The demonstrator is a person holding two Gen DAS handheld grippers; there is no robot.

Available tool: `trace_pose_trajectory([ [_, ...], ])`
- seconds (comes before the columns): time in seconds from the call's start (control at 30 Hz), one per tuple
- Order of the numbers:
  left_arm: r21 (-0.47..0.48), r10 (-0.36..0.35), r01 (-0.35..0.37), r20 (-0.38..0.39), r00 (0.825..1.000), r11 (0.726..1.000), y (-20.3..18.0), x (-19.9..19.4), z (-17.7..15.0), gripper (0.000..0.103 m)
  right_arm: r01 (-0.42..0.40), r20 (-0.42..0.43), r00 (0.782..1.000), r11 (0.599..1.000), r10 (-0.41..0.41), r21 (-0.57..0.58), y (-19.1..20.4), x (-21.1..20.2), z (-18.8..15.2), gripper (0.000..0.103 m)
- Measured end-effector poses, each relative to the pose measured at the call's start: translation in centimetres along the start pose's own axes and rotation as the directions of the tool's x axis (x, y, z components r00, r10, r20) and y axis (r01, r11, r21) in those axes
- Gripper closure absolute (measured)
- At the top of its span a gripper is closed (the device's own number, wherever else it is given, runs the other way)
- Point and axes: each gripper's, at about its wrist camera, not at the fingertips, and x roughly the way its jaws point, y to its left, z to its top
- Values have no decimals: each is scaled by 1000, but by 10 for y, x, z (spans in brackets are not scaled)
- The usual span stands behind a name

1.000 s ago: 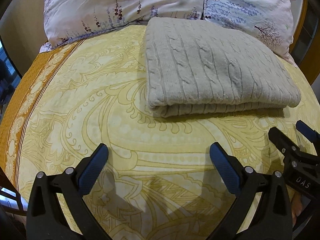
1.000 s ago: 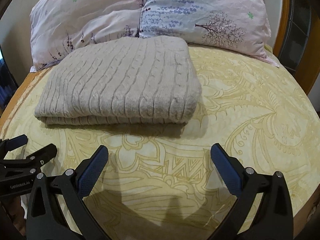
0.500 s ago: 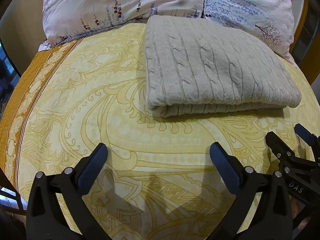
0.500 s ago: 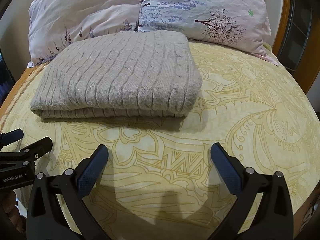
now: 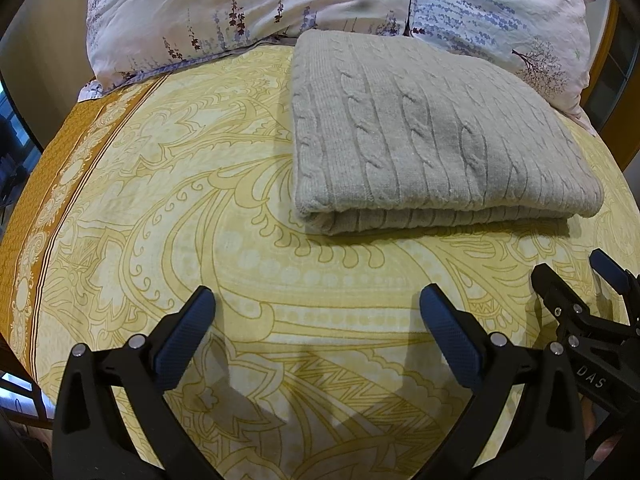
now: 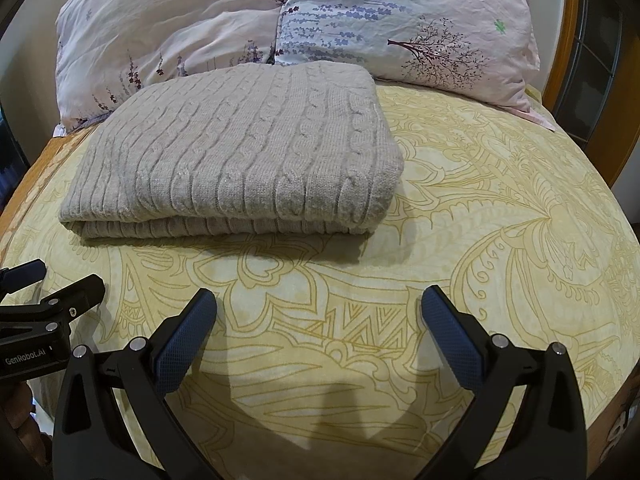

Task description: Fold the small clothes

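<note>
A grey cable-knit sweater point(image 5: 432, 140) lies folded into a flat rectangle on the yellow patterned bedspread point(image 5: 200, 208), its folded edge facing me. It also shows in the right wrist view point(image 6: 240, 160). My left gripper point(image 5: 316, 324) is open and empty, hovering over the bedspread in front of the sweater and apart from it. My right gripper point(image 6: 318, 324) is open and empty too, in front of the sweater's right half. Each gripper shows at the edge of the other's view: the right one point(image 5: 576, 280) and the left one point(image 6: 56, 280).
Two floral pillows point(image 6: 280, 20) lie behind the sweater against the wooden headboard point(image 6: 576, 48). The bedspread has an orange border point(image 5: 36, 208) along the left edge. The bedspread point(image 6: 500, 208) stretches bare to the right of the sweater.
Both grippers have shifted slightly, so the sweater sits a little nearer and higher in the views. The sweater itself has not moved. Both stay open.
</note>
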Motion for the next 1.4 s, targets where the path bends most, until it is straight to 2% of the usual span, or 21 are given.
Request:
trace_pose_trajectory([
  [1.4, 3, -1, 1, -7, 1000, 1000, 2, 1, 1, 2, -4, 1, 1000, 1000, 4, -3, -3, 2, 1, 1],
])
